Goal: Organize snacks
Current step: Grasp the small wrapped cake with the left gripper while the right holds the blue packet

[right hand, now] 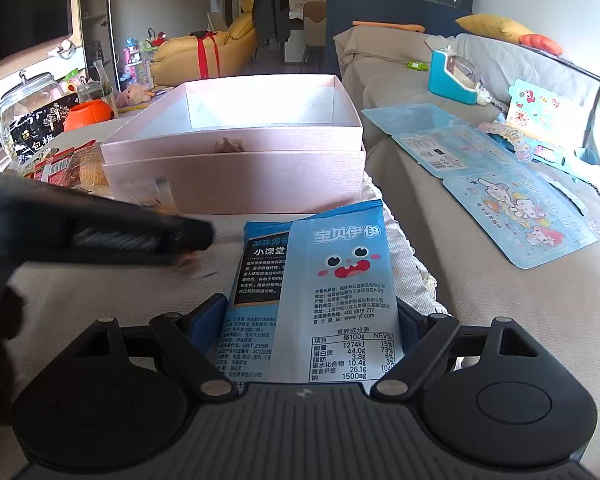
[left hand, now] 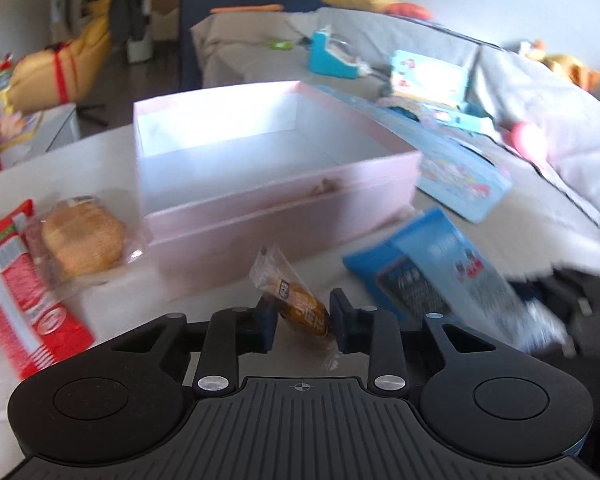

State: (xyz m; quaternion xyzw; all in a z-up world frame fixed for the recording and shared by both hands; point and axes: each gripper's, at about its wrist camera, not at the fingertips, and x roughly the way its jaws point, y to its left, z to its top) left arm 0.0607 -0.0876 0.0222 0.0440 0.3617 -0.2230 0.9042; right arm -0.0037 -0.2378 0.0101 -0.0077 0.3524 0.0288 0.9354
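Observation:
A small brown snack in a clear wrapper (left hand: 300,306) sits between the pads of my left gripper (left hand: 304,320), which is shut on it just above the beige table cover. Right behind it stands the open pink box (left hand: 284,200), empty inside. In the right wrist view my right gripper (right hand: 312,320) is shut on two blue snack packets (right hand: 340,280), the front one showing a cartoon face. They lean toward the pink box (right hand: 236,160). The left gripper (right hand: 100,232) shows as a dark blur at the left. In the left wrist view the blue packets (left hand: 420,268) are blurred at the right.
A wrapped bun (left hand: 82,240) and a red packet (left hand: 24,292) lie left of the box. Flattened blue cartoon packaging (right hand: 520,216) and a teal toy (right hand: 456,76) lie on the sofa at the right. A glass jar (right hand: 32,108) and an orange pumpkin pail (right hand: 88,114) stand far left.

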